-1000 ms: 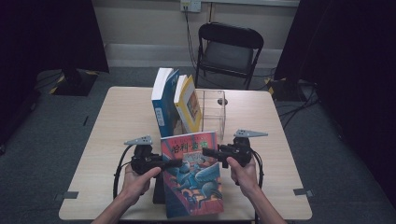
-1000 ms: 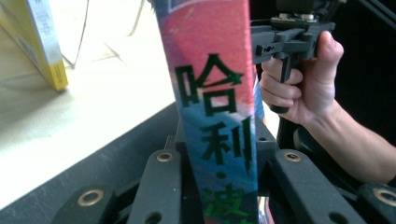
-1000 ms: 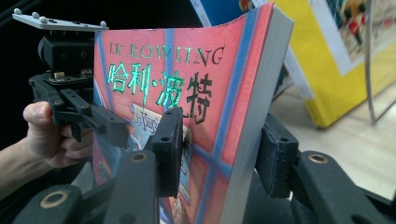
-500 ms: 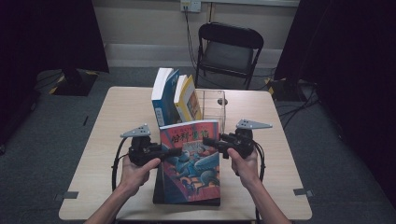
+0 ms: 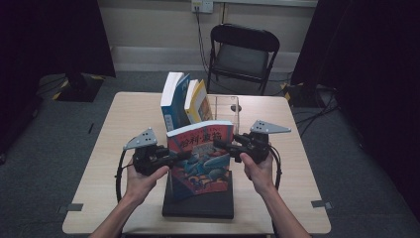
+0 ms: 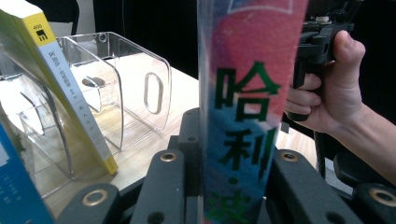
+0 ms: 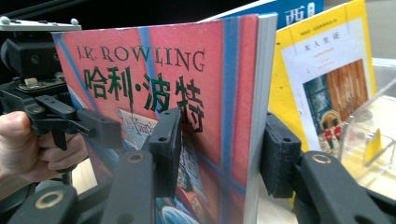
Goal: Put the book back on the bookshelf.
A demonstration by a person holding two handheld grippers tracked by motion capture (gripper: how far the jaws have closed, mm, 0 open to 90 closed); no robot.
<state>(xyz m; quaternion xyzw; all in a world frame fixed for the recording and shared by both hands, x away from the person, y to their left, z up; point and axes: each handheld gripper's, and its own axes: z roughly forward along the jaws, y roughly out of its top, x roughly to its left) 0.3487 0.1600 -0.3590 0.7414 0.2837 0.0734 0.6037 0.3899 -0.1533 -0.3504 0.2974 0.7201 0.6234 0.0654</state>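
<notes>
High view — I am holding the red-covered book (image 5: pixel 202 158) upright between my two grippers, above the black book (image 5: pixel 198 203) lying flat near the table's (image 5: pixel 114 129) front edge. My left gripper (image 5: pixel 171 157) is pinching the book's spine edge; my right gripper (image 5: pixel 225 145) is pinching the opposite page edge. The red book's lower part is hiding most of the black one. Behind it, the blue book (image 5: pixel 173 101) and yellow book (image 5: pixel 198 101) are leaning in the clear rack (image 5: pixel 229 106), whose walls are hard to make out here. Left gripper view: the spine (image 6: pixel 247 112) is blurring close-up, its top and bottom cut off, jaws closed on either side. Right gripper view: jaws are clamping cover and pages; the lower cover is cut off.
</notes>
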